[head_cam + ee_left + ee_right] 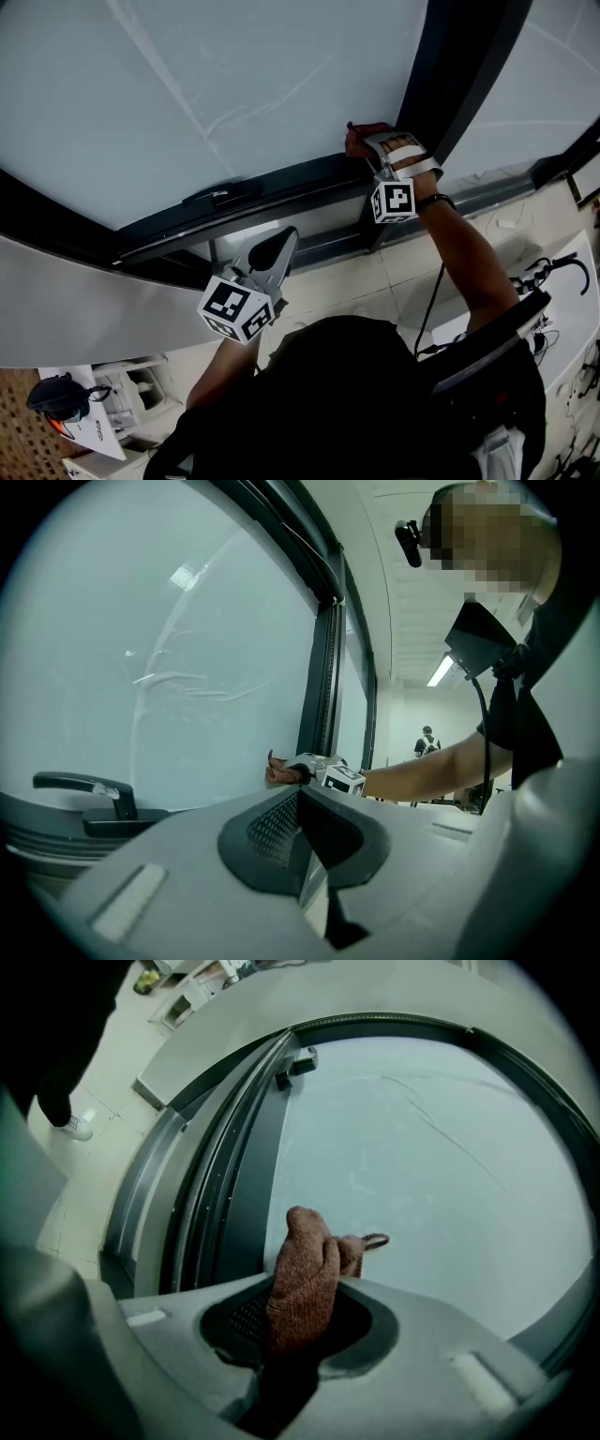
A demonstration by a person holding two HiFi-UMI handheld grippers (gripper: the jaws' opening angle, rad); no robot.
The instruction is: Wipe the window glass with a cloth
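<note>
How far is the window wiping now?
Done: the right gripper is shut on the brown knitted cloth. In hand: cloth at the pale window glass's lower corner, beside the dark frame. Remaining: long streaks show higher, so probably most wiping; left gripper shut, idle.

My cloth (305,1279) is reddish brown, with a fine knitted pattern. The glass (234,75) is pale grey-blue with faint white streaks, and its frame (281,183) is dark grey. My left gripper (302,803) is light grey with black meshed pads (272,829); its cube (236,309) is white with black squares.
</note>
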